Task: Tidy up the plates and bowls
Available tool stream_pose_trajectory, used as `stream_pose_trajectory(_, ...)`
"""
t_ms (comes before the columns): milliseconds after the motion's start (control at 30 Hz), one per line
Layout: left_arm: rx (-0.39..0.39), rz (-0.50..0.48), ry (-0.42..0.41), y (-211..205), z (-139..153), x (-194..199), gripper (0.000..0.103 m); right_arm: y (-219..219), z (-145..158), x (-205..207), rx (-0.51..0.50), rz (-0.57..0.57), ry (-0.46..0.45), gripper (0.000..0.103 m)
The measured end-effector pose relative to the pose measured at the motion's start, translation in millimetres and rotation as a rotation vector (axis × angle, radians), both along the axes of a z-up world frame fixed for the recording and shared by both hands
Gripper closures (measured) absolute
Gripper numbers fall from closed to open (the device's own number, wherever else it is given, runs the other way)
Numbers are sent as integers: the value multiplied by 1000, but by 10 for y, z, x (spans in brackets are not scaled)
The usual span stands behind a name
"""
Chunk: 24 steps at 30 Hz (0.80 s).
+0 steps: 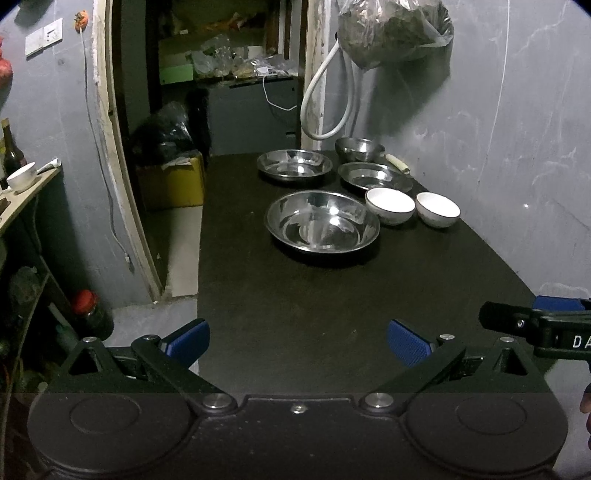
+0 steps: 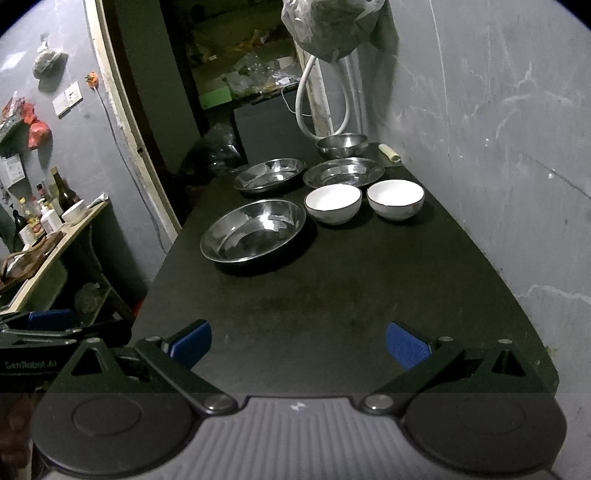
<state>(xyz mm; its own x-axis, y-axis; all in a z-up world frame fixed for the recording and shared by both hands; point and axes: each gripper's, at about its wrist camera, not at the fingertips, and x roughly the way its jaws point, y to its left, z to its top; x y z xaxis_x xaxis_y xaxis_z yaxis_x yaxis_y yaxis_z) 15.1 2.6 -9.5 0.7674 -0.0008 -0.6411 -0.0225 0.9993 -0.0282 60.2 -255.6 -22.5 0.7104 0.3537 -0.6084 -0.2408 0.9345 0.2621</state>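
Observation:
On the black table (image 1: 295, 295) (image 2: 332, 288) lie three shallow steel plates: a near one (image 1: 323, 221) (image 2: 254, 230), a far left one (image 1: 294, 164) (image 2: 270, 174) and a far right one (image 1: 373, 176) (image 2: 343, 171). Behind them stands a steel bowl (image 1: 360, 147) (image 2: 341, 143). Two white bowls sit side by side, the left (image 1: 390, 205) (image 2: 332, 202) and the right (image 1: 438, 209) (image 2: 395, 198). My left gripper (image 1: 297, 341) is open over the table's near end, holding nothing. My right gripper (image 2: 298, 341) is open too, well short of the dishes.
A grey wall (image 2: 498, 147) runs along the table's right edge. A hanging plastic bag (image 1: 393, 31) and white hose (image 1: 325, 103) sit above the far end. A doorway (image 1: 207, 92) opens behind. A side shelf (image 2: 48, 229) with bottles stands left.

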Motion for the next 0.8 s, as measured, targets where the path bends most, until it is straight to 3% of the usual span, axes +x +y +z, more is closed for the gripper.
stream_pose_trajectory(367,-12,-44,18,580,-4,158,1,456,25,-35,7,-86,-16,0)
stream_pose_trajectory(667,-11,-208,-18,1694,33,360,1,1443,92,-157,-7,-310,-33,0)
stream_pose_trajectory(800,-35,-234,-12,2118,47,572,1,1853,139,-185,-27,-372,2,0)
